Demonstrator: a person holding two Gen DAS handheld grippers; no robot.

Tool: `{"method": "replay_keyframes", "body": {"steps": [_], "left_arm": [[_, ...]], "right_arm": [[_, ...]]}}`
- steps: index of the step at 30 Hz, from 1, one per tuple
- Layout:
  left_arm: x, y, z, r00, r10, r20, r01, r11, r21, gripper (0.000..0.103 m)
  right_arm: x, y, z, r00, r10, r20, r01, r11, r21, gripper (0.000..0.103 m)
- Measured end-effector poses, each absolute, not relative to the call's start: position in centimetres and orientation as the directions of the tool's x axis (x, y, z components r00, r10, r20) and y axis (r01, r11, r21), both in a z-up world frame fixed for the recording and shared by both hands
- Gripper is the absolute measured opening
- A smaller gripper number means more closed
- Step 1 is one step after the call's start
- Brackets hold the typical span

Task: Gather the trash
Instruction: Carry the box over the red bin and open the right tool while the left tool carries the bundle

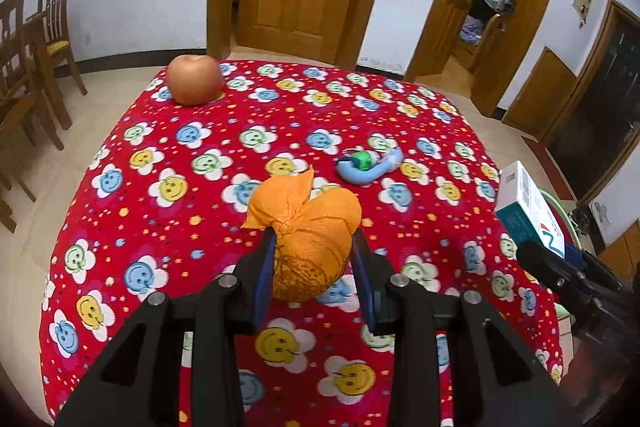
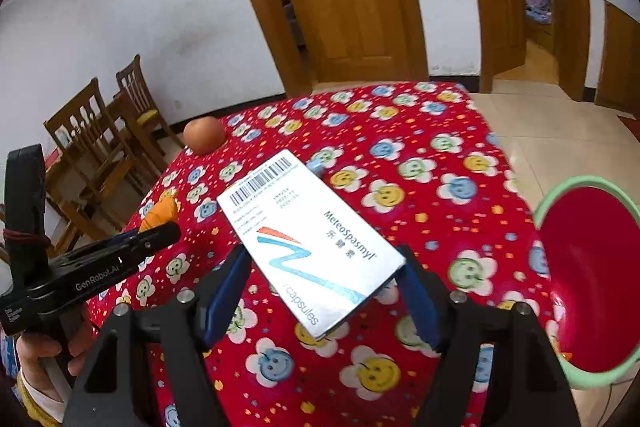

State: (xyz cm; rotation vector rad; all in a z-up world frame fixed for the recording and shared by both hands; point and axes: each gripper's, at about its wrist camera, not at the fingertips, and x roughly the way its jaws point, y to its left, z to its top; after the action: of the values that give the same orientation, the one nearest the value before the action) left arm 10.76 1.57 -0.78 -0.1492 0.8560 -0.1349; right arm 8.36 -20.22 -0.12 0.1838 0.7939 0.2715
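My left gripper is shut on a crumpled orange bundle and holds it just above the table. In the right wrist view that gripper and the orange bundle show at the left. My right gripper is shut on a white medicine box with a barcode and a blue and red stripe. The same box appears at the right edge of the left wrist view, in the right gripper. A blue and green wrapper lies on the table beyond the orange bundle.
The table wears a red cloth with smiley flowers. An apple sits at its far left corner. A red bin with a green rim stands off the table's right side. Wooden chairs line the left wall; doors are behind.
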Motion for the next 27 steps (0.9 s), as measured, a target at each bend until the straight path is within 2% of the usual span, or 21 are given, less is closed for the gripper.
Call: {"method": "replay_keyframes", "body": {"steps": [14, 27], "left_arm": [[10.9, -4.1, 1.2, 0.651, -0.255, -0.715, 0.183, 0.967, -0.178, 0.036], [11.3, -9.8, 1.9, 0.622, -0.335, -0.707, 0.307, 0.936, -0.173, 0.036]], "right_arm": [[5.8, -26.7, 1.2, 0.737, 0.204, -0.645, -0.029, 0.962, 0.272, 0.075], [4.1, -33.2, 0.7, 0.755, 0.07, -0.652, 0.148, 0.95, 0.275, 0.074]]}}
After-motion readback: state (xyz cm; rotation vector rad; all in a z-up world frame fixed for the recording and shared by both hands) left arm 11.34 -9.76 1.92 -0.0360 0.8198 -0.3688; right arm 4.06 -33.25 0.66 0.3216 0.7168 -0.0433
